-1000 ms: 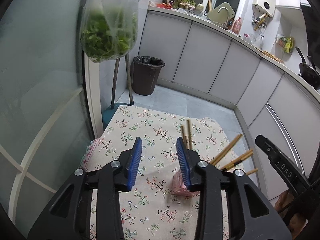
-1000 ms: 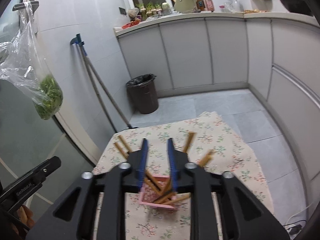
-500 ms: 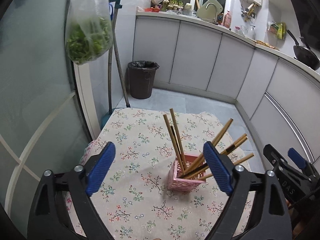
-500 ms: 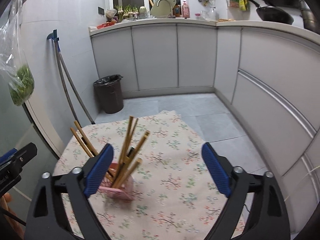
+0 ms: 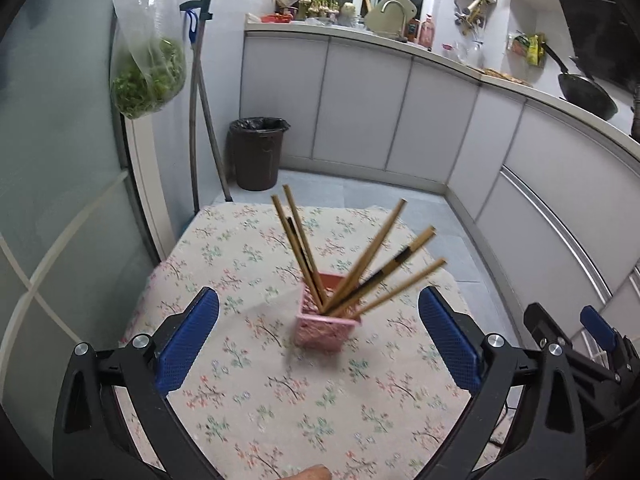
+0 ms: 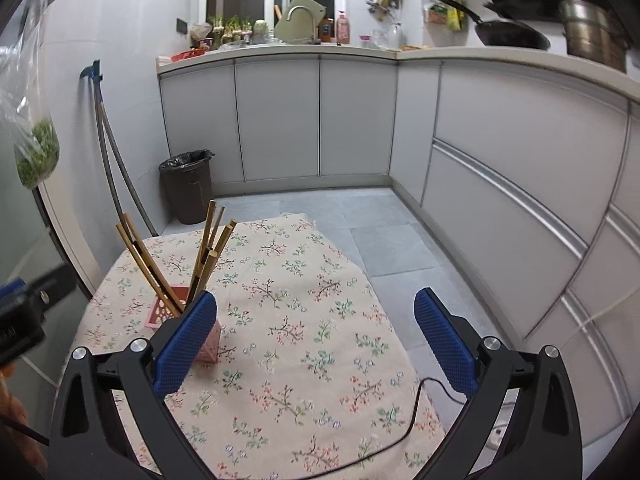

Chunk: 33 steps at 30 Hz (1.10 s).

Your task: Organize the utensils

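A pink square holder (image 5: 326, 326) stands on the floral tablecloth (image 5: 248, 392) with several wooden chopsticks (image 5: 360, 264) leaning out of it. In the right wrist view the holder (image 6: 170, 306) and chopsticks (image 6: 208, 248) sit at the left, partly behind the left finger. My left gripper (image 5: 318, 340) is open wide and empty, pulled back with the holder between and beyond its fingertips. My right gripper (image 6: 316, 340) is open wide and empty, to the right of the holder. The right gripper shows at the left wrist view's right edge (image 5: 576, 332).
The small table ends just beyond the cloth; grey floor tiles (image 6: 360, 208) follow. A dark bin (image 5: 258, 152) and mop handles (image 5: 200, 120) stand by the far wall. A bag of greens (image 5: 148, 76) hangs at left. Cabinets (image 6: 500, 168) curve along the right. A black cable (image 6: 416, 408) lies on the cloth.
Both grippers opened wide, from nearly shut around the holder and chopsticks, and drew back and up. The holder with the chopsticks stays on the cloth.
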### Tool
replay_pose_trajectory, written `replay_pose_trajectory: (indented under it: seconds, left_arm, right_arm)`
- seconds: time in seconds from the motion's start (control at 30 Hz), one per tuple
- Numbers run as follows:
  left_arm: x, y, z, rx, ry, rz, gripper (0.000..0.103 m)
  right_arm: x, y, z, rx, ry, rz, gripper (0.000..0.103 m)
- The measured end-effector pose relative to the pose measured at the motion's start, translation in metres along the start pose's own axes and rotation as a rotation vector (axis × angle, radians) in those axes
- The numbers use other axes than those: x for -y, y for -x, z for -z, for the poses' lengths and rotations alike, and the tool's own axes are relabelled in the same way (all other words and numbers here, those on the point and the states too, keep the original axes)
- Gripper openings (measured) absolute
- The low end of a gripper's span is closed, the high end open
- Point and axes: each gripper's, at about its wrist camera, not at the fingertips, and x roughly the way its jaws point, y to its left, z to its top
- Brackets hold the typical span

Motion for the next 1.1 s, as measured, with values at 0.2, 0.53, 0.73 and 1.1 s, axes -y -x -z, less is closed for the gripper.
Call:
replay_pose_trajectory:
  seconds: [0.2, 0.53, 0.73, 1.1]
  left_arm:
    - [0.015, 0.016, 0.005, 0.024, -0.055, -0.022, 0.096]
    - [0.020, 0.012, 0.006, 0.025, -0.078, -0.028, 0.096]
    - [0.022, 0.011, 0.008, 0.020, -0.087, -0.024, 0.096]
    - [0.021, 0.012, 0.007, 0.027, -0.081, -0.034, 0.096]
  right_arm:
    - [0.008, 0.016, -0.001, 0.000, -0.030, -0.018, 0.096]
    - [0.011, 0.013, -0.001, -0.018, -0.046, -0.030, 0.096]
    - [0.013, 0.010, -0.001, -0.024, -0.047, -0.034, 0.096]
    - [0.012, 0.009, 0.000, -0.026, -0.050, -0.038, 0.096]
